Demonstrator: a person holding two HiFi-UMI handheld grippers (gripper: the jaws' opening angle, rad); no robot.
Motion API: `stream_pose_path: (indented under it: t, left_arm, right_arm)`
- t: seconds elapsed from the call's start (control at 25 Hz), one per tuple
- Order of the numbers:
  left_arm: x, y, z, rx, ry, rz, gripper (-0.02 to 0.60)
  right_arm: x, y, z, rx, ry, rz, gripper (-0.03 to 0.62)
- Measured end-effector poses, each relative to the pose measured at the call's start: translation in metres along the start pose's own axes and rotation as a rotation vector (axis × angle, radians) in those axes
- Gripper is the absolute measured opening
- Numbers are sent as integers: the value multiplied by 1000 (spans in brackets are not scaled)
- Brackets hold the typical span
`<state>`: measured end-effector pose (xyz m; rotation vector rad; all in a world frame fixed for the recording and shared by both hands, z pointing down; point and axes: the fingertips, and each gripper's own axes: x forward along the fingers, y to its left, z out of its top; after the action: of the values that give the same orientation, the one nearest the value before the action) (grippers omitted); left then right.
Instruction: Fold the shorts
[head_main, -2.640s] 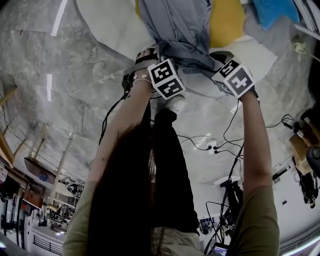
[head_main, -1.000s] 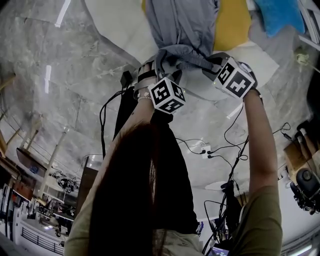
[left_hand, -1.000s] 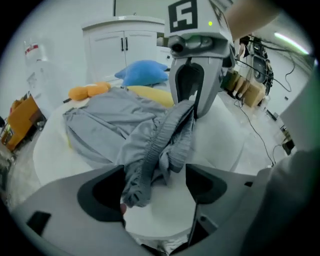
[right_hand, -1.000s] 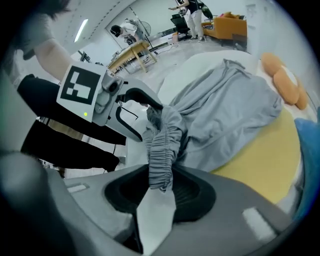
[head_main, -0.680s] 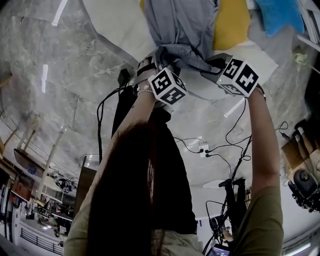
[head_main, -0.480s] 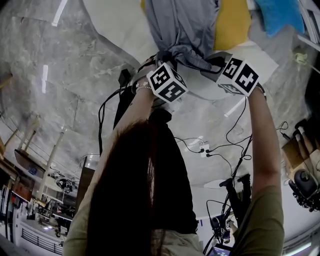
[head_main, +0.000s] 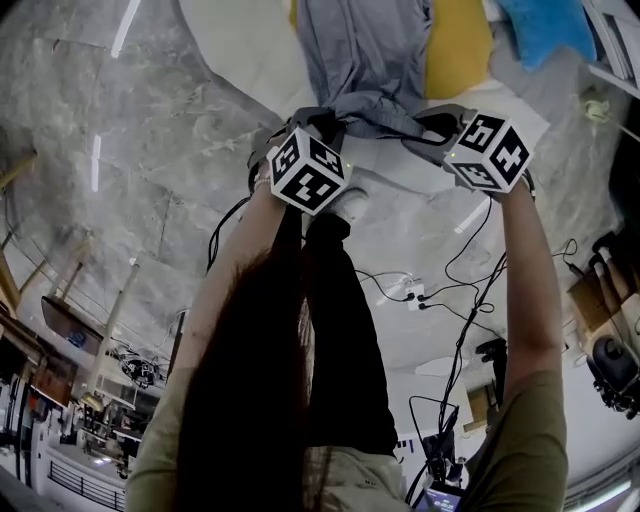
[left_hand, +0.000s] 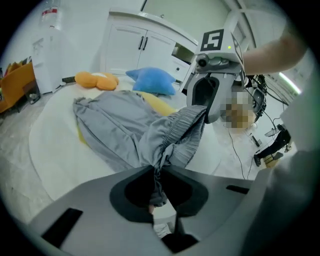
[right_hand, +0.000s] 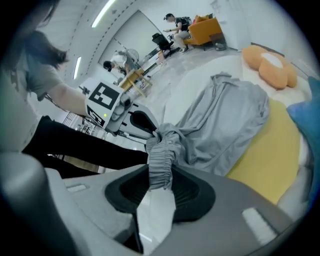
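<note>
One grey shorts (left_hand: 120, 120), two grippers (left_hand: 159, 175) (right_hand: 160, 172), one blue cushion (left_hand: 152, 80), maybe one orange cushion (left_hand: 97, 80)

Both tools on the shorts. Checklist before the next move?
1. Left tool on the waistband: ok, fabric between the jaws, which are closing.
2. Right tool on the waistband: ok, elastic pinched.
3. Waistband stretched flat between the tools: not ok, bunched.
4. Rest of the shorts on the white surface: ok, though wrinkled.
5. Blue pillow and orange toy apart from the shorts: ok.
</note>
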<state>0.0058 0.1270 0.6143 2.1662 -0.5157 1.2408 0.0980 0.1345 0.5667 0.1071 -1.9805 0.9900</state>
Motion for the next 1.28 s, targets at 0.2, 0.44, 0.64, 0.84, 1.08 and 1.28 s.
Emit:
stream_pose_path:
  t: [0.2,0.44,0.64,0.84,1.08,1.28]
  left_arm:
    - [-71,20,42,8,-83,30,51]
    - [-170,65,163,100,-218,73,51]
    - [-258,94,253,58,-361,69,55]
    - [-303,89,290,92,-436,57,61]
    - [-293,42,278,92,-432,-82,343]
    - [-272,14,269,-13,-476,-77,408]
  right_arm:
    - [-55,24,60,38,-154,-20,127]
    - [-182,23,187,2,-364,-142,126]
    - [-288,34,287,-13,-446,-233,126]
    - [-337,65,333,25,-435,-305,126]
    - [-328,78,326,90,-377,-363,126]
    - [-303,100,301,2,-291,-336,126]
